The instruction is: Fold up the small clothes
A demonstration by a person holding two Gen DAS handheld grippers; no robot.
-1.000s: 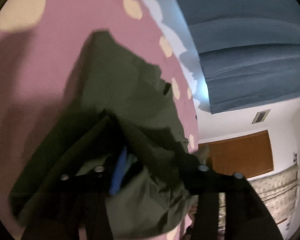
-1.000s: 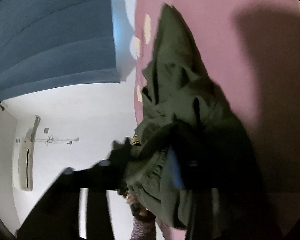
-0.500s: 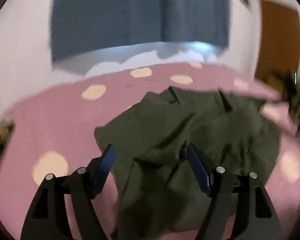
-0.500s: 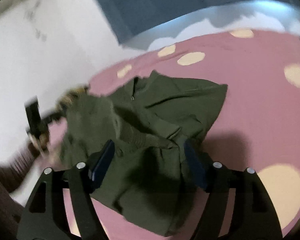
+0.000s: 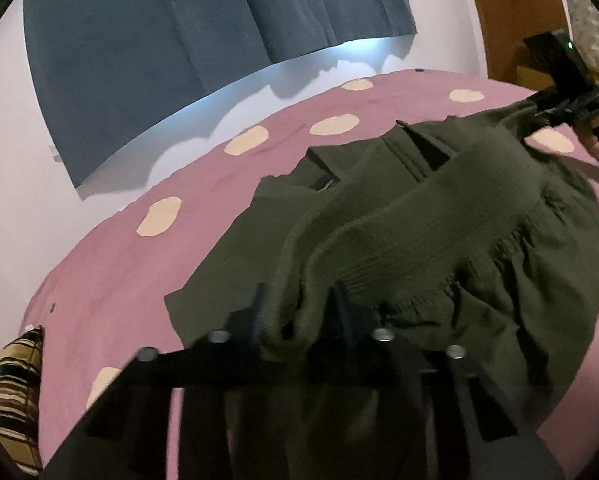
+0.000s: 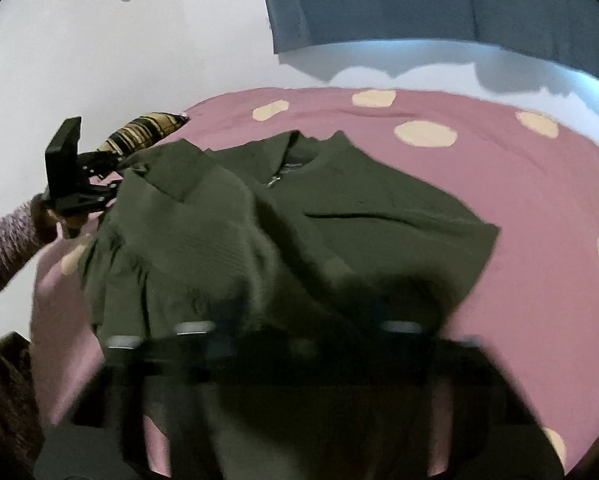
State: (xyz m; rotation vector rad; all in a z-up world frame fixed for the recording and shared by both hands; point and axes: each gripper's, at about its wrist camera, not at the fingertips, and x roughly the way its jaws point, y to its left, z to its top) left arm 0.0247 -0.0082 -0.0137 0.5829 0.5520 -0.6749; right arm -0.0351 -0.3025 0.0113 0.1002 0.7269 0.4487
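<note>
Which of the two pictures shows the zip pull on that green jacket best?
The right wrist view: the metal zip pull glints below the collar of the green jacket. The left wrist view shows the collar area, but no pull can be made out there.

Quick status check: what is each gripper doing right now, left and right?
Left gripper: shut on the ribbed hem of the green jacket.
Right gripper: blurred in its own view; seen from the left camera, shut on the hem's other end.

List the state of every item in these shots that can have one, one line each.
Green jacket: crumpled on the bedspread, ribbed hem lifted and stretched between both claws.
Left claw: shut on the hem's left end.
Right claw: at the hem's other end; its own view is too blurred to tell the grip.
Jacket zipper: partly undone at the collar.
Blue curtain: hanging drawn.
Pink dotted bedspread: spread flat.
</note>
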